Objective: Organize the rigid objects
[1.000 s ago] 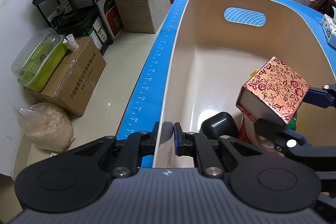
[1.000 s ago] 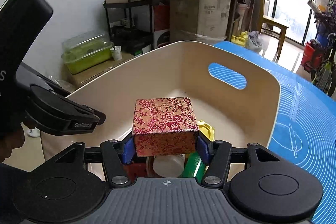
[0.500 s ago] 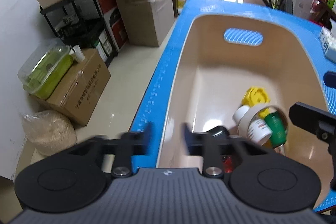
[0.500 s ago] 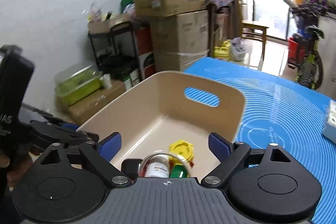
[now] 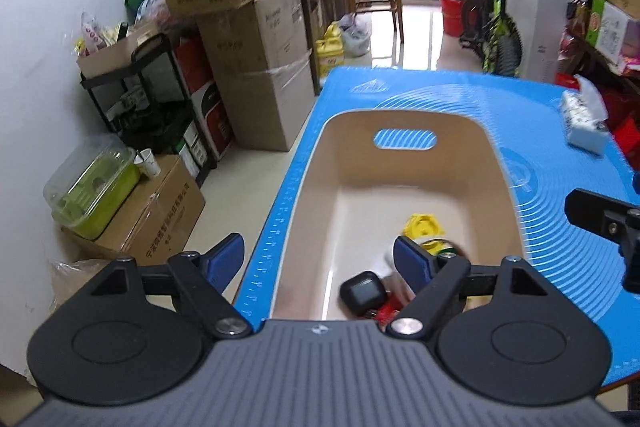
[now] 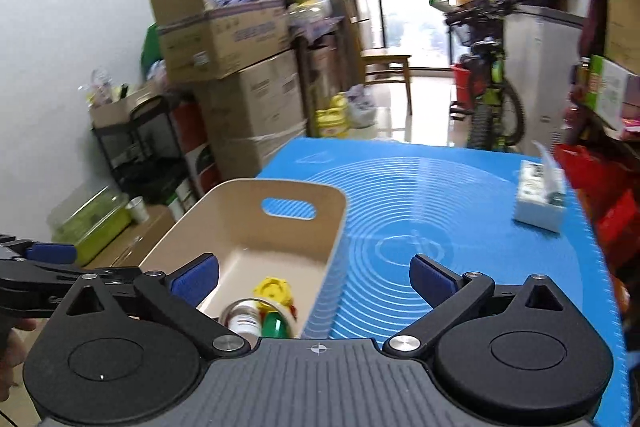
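Cluttered storeroom cartons back a desk under a blue ringed silicone mat (image 6: 460,227); nearest, left gripper (image 5: 318,259) and right gripper (image 6: 314,279) hover with fingers wide and empty above the beige handled plastic bin (image 5: 502,179) holding small items, so a drop-off looks finished; next likely calls for reaching the white tissue pack (image 6: 538,197) far right
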Available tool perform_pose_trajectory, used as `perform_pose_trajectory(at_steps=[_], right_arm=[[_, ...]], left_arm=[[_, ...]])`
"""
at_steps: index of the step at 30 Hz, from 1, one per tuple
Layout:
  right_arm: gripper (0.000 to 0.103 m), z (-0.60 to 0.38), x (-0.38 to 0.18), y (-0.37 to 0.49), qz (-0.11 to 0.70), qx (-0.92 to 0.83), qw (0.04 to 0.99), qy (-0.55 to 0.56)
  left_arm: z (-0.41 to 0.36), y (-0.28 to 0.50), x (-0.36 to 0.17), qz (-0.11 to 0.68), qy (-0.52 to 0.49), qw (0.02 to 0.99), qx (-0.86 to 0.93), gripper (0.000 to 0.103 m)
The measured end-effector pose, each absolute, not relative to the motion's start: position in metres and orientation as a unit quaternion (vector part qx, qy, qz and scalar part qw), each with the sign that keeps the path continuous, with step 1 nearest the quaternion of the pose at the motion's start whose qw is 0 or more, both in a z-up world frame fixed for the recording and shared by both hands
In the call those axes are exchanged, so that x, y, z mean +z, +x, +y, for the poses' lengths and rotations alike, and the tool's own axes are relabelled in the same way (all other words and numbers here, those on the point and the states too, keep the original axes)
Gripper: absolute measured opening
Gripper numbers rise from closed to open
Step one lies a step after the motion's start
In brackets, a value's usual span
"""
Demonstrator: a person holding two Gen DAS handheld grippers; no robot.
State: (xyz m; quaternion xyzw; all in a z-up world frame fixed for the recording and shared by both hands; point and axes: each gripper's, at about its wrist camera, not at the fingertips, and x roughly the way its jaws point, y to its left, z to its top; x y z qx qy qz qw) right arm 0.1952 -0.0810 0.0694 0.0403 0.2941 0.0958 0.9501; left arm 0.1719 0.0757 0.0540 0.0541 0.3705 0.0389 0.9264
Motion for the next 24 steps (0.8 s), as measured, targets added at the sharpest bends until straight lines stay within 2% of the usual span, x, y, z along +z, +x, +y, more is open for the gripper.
perform_pose_trajectory(at_steps=[11,24], right_arm=[[0.101,-0.105,0.112,0.118,0.275,0.052,0.959,0.039],[0.101,-0.124,0.124,0.034,0.268,0.027,0.963,0.031]], left_arm=[[0.052,0.11,0.1,0.334,0.045,0.941,0.017,0.086],[0.025,0.049,0.102,0.318,0.058,0.946,-0.002,0.086]])
